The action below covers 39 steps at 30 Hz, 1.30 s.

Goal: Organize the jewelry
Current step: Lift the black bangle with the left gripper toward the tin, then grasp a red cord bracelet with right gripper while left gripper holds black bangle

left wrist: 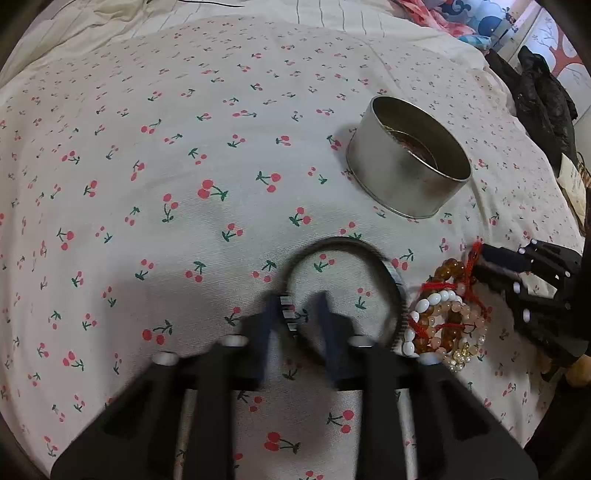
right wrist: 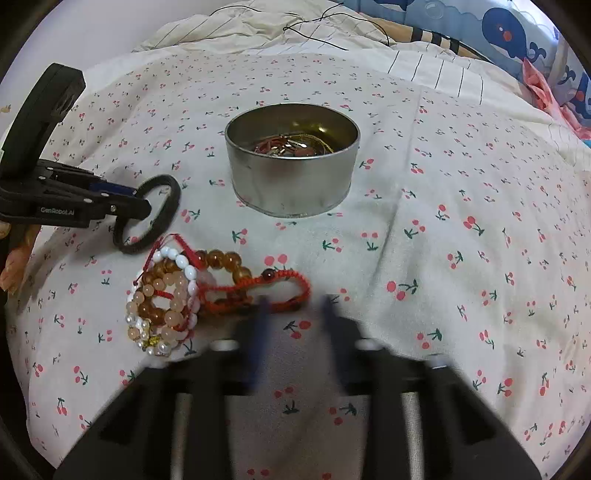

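Surface: bed sheet (right wrist: pixel 443 184) of white woven cotton printed with small red cherries, lying softly rumpled.
Left tongs: the left gripper (left wrist: pixel 299 299) is drawn narrow and clamped on the rim of the black ring (right wrist: pixel 173 206).
Right tongs: the right gripper (right wrist: pixel 294 301) has narrow jaws, its tips at the red cord bracelet (right wrist: pixel 291 275); motion blur hides whether the pads pinch it.
Black ring: matte hoop with a ribbed inner face; in the right wrist view its oval runs from lower left to upper right.
Red cord bracelet: braided loop with a dark bead, long axis running left to right across the right wrist view, lying on the sheet.
Bead pile (right wrist: pixel 162 295): glossy white, peach and amber round beads with small pearls, stacked in coils just beside the black ring and touching the red cord.
Tin (right wrist: pixel 291 184): round, dull metal, upright, mouth open, tangled jewelry inside; beyond the pile, apart from it.
Background: striped bedding (right wrist: pixel 436 74) and a whale-print pillow (right wrist: pixel 506 33).
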Each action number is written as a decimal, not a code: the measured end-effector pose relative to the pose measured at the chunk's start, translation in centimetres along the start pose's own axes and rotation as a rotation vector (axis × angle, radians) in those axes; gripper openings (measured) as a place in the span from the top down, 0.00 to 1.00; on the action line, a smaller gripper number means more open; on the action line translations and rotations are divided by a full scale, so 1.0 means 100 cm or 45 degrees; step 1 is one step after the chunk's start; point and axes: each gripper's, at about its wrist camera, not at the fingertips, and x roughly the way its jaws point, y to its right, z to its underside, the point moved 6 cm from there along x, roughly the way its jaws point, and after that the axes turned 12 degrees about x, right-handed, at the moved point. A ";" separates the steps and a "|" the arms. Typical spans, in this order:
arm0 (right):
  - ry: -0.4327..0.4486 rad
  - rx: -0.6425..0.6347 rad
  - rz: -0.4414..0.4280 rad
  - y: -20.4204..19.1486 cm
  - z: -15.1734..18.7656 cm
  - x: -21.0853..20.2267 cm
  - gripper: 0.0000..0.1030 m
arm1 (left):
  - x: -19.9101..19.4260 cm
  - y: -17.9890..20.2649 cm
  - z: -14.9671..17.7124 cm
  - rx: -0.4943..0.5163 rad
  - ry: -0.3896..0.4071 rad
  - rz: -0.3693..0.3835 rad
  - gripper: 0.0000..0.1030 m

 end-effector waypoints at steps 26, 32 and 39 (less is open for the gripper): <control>0.121 0.268 -0.292 0.012 -0.028 -0.024 0.90 | -0.026 0.005 -0.009 -0.022 0.133 0.081 0.92; 0.262 0.378 -0.462 0.023 -0.045 -0.060 0.90 | -0.044 0.010 -0.014 -0.025 0.203 0.138 0.92; 0.416 0.367 -0.469 0.021 -0.066 -0.086 0.90 | -0.062 0.023 -0.044 0.002 0.273 0.150 0.92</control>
